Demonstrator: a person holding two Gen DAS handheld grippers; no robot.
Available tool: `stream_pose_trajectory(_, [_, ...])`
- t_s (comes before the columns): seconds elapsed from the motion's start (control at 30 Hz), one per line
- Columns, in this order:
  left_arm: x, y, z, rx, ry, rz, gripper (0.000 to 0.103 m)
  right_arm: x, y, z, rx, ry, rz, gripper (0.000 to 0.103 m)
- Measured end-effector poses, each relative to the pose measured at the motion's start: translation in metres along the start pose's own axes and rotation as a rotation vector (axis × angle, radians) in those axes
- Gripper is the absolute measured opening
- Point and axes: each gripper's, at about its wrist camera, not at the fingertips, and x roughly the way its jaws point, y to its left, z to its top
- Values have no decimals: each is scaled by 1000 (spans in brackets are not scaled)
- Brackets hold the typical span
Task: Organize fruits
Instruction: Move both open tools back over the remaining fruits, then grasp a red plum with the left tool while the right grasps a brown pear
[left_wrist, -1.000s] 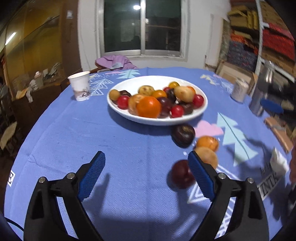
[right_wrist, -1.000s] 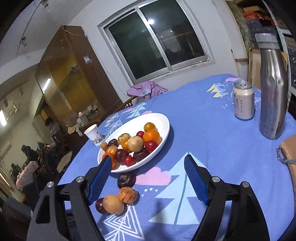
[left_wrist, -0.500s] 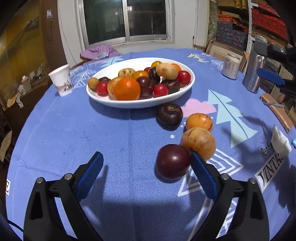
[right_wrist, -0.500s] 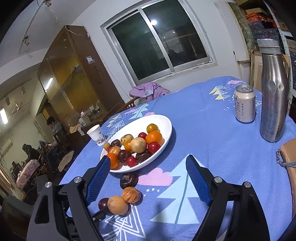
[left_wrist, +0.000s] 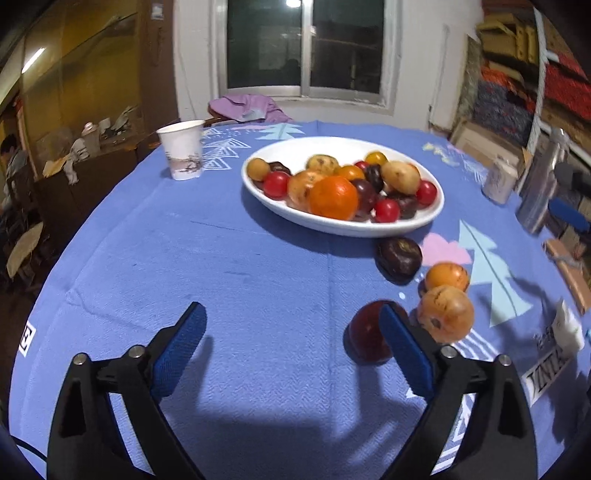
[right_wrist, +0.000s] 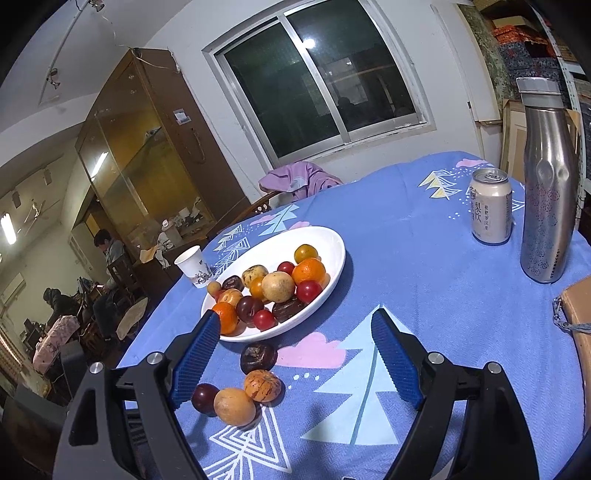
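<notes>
Four fruits lie loose on the blue tablecloth (left_wrist: 258, 266). A glossy dark red plum (left_wrist: 365, 338) sits just ahead of the left gripper (left_wrist: 291, 350), partly behind its right finger; the jaws, which have just been closing, stand wide and empty. Beyond the plum lie a speckled tan fruit (left_wrist: 445, 314), a smaller orange one (left_wrist: 447, 277) and a dark wrinkled one (left_wrist: 399, 258), then the white bowl (left_wrist: 332, 225) heaped with fruit. The right gripper (right_wrist: 295, 354) is released, empty.

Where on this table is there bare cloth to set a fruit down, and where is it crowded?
Bare cloth lies between the paper cup, the white bowl and the open left gripper. More lies between the bowl, the can and the steel bottle. It is crowded just in front of the bowl, where four loose fruits cluster.
</notes>
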Motion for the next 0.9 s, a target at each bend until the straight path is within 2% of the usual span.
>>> stream_pose_trajectory(0.13, [-3, -18, -1, 74, -24, -11, 85, 1, 0, 0, 0, 3, 1, 85])
stream_pose_trajectory(0.23, [-7, -30, -2, 117, -38, -60, 85, 2, 1, 0, -3, 7, 0, 85])
stream_pose_trajectory(0.4, [-2, -50, -7, 206, -3, -96, 85, 2, 1, 0, -2, 4, 2, 85])
stream_pose_trajectory(0.47, [4, -53, -8, 214, 32, -121, 79, 2, 1, 0, -3, 4, 1, 85])
stream_pose_trajectory(0.53, [7, -54, -9, 213, 61, -164, 65, 1, 1, 0, -5, 3, 4, 85])
stream_pose_trajectory(0.6, [14, -57, -10, 222, 88, -171, 60, 1, 2, -1, -7, 4, 7, 85])
stream_pose_trajectory(0.9, [20, -55, -6, 190, 102, -220, 58, 2, 5, -2, -11, 13, 9, 85])
